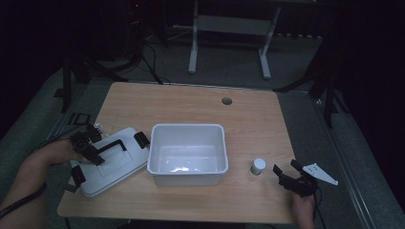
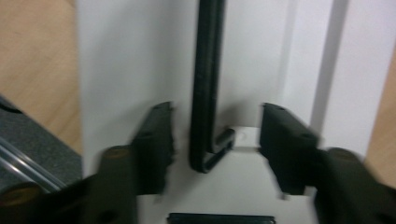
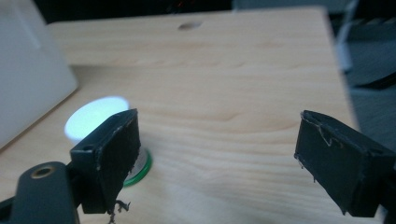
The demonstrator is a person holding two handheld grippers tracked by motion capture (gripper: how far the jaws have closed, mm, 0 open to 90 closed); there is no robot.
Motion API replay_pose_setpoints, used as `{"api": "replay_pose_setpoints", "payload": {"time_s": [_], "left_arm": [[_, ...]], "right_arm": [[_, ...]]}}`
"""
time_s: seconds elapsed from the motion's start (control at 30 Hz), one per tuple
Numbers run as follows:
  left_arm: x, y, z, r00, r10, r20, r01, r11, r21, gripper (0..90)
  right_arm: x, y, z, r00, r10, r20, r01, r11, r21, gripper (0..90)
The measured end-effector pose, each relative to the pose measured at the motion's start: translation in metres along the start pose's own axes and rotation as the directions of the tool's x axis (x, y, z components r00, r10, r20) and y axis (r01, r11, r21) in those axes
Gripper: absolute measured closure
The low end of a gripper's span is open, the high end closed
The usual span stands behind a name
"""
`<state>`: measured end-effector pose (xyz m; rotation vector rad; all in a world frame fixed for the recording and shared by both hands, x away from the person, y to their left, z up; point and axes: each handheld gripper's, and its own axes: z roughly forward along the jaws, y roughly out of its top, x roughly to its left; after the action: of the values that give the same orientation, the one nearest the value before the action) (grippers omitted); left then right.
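- My left gripper [image 1: 90, 149] sits over the white lid [image 1: 112, 162] at the left front of the wooden table [image 1: 248, 119]. My left hand [image 1: 57, 152] is behind it.
- Left jaws are open, spread either side of the lid's black handle [image 2: 205, 93]. In the left gripper view the handle bar runs up between them and touches neither finger [image 2: 156, 144].
- The lid lies flat, slightly turned. One corner is just beside the white tub [image 1: 187, 152]; I can't tell if they touch. There are black latches on the lid's edges, one [image 1: 141, 139] near the tub.
- The white tub is open, upright, mid table, and looks bare inside apart from glare on the floor.
- A small bottle [image 1: 258, 166] with a white cap and green base stands right of the tub, apart from it.
- My right gripper [image 1: 288, 174] is at the right front of the table, just right of the bottle, with my right hand [image 1: 303, 207] under it.
- Right jaws are wide open and hold nothing. In the right gripper view the bottle [image 3: 100, 123] is partly behind the left finger [image 3: 109, 154], outside the gap rather than between the jaws.
- The grey plate [image 1: 319, 173] sticks out to the right of the right gripper.
- There is a round hole [image 1: 227, 101] in the table top near the far edge.
- The room is dark; table legs [image 1: 193, 43] are visible on the floor beyond.
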<state>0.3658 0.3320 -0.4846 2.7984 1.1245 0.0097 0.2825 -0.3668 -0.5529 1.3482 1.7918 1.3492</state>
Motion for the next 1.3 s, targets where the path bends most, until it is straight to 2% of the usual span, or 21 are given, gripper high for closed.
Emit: {"api": "replay_pose_setpoints", "payload": {"time_s": [0.1,0.17,0.33,0.4,0.57,0.67,0.73,0.8,0.83,0.87,0.9,0.93,0.97,1.0,1.03,1.07,1.13,1.17,1.23,1.27,1.3], "left_arm": [[-0.002,-0.001,-0.002,1.0,0.007,0.002,-0.007,1.0,-0.003,38.0],[-0.003,-0.001,-0.002,1.0,0.009,0.002,-0.009,0.9999,0.008,37.8],[-0.004,-0.003,-0.004,0.9999,0.01,0.014,-0.01,0.9999,0.014,34.9],[-0.003,-0.004,-0.003,0.9999,0.007,0.012,-0.007,0.9997,0.025,34.9],[-0.003,-0.003,-0.003,0.9997,0.025,0.003,-0.025,0.9989,0.041,35.0],[-0.005,-0.001,-0.002,0.9994,0.033,0.007,-0.034,0.9985,0.043,35.0],[-0.006,0.0,-0.003,0.9995,0.03,0.01,-0.03,0.9985,0.046,35.0],[-0.006,0.0,-0.004,0.9994,0.035,0.01,-0.035,0.9983,0.047,35.0],[-0.006,-0.001,-0.004,0.9995,0.031,0.01,-0.031,0.9984,0.048,35.0],[-0.007,-0.001,-0.005,0.9995,0.03,0.009,-0.03,0.9983,0.051,35.0],[-0.007,-0.001,-0.006,0.9995,0.03,0.005,-0.03,0.9981,0.054,35.0],[-0.007,-0.002,-0.006,0.9995,0.033,0.004,-0.033,0.9979,0.055,35.0],[-0.007,-0.002,-0.006,0.9995,0.033,0.004,-0.033,0.9979,0.055,35.0],[-0.007,-0.002,-0.007,0.9995,0.031,-0.002,-0.031,0.9978,0.059,35.0],[-0.007,-0.003,-0.007,0.9993,0.037,-0.002,-0.037,0.9977,0.058,35.0],[-0.008,-0.003,-0.007,0.9992,0.041,0.003,-0.041,0.9976,0.056,35.0],[-0.008,-0.003,-0.007,0.9992,0.041,0.002,-0.041,0.9975,0.057,35.0],[-0.008,-0.002,-0.007,0.9989,0.046,0.006,-0.046,0.997,0.061,35.0],[-0.009,-0.002,-0.007,0.9989,0.047,0.0,-0.047,0.9967,0.066,35.0],[-0.01,-0.001,-0.007,0.9988,0.049,-0.003,-0.048,0.9964,0.07,35.0],[-0.01,-0.001,-0.007,0.9987,0.051,-0.004,-0.05,0.9959,0.075,35.0]], "right_arm": [[-0.003,0.002,0.004,0.9983,-0.004,-0.058,0.01,0.995,0.095,13.4],[-0.002,0.002,0.004,0.9972,-0.045,-0.06,0.053,0.988,0.146,13.4],[-0.005,0.006,0.0,0.9904,-0.099,-0.096,0.118,0.969,0.217,13.4],[-0.005,0.008,-0.001,0.9882,-0.106,-0.11,0.129,0.965,0.227,13.4],[-0.007,0.021,-0.005,0.9755,-0.162,-0.149,0.199,0.937,0.288,13.4],[-0.009,0.028,-0.004,0.9678,-0.181,-0.175,0.234,0.902,0.362,14.2],[-0.009,0.03,-0.002,0.9624,-0.194,-0.19,0.257,0.875,0.41,14.5],[-0.008,0.032,0.0,0.956,-0.204,-0.21,0.281,0.843,0.459,14.5],[-0.007,0.034,0.001,0.951,-0.215,-0.222,0.299,0.822,0.484,14.5],[-0.006,0.034,0.001,0.9477,-0.222,-0.229,0.31,0.809,0.5,14.5],[-0.005,0.036,0.003,0.944,-0.226,-0.241,0.323,0.785,0.528,14.5],[-0.003,0.038,0.004,0.9415,-0.229,-0.247,0.331,0.768,0.549,14.5],[-0.003,0.038,0.004,0.9415,-0.229,-0.247,0.331,0.768,0.549,14.5],[-0.003,0.039,0.005,0.9383,-0.239,-0.25,0.342,0.753,0.562,14.5],[0.0,0.042,0.008,0.9321,-0.249,-0.264,0.36,0.712,0.603,13.8],[0.002,0.045,0.01,0.927,-0.26,-0.27,0.374,0.689,0.621,13.7],[0.005,0.049,0.012,0.9216,-0.267,-0.281,0.388,0.657,0.647,13.2],[0.007,0.052,0.014,0.9168,-0.275,-0.289,0.399,0.634,0.662,13.2],[0.01,0.056,0.017,0.9132,-0.272,-0.303,0.407,0.592,0.695,13.1],[0.011,0.058,0.018,0.9107,-0.278,-0.306,0.413,0.574,0.707,13.1],[0.013,0.061,0.02,0.9056,-0.284,-0.315,0.423,0.545,0.724,13.1]]}}
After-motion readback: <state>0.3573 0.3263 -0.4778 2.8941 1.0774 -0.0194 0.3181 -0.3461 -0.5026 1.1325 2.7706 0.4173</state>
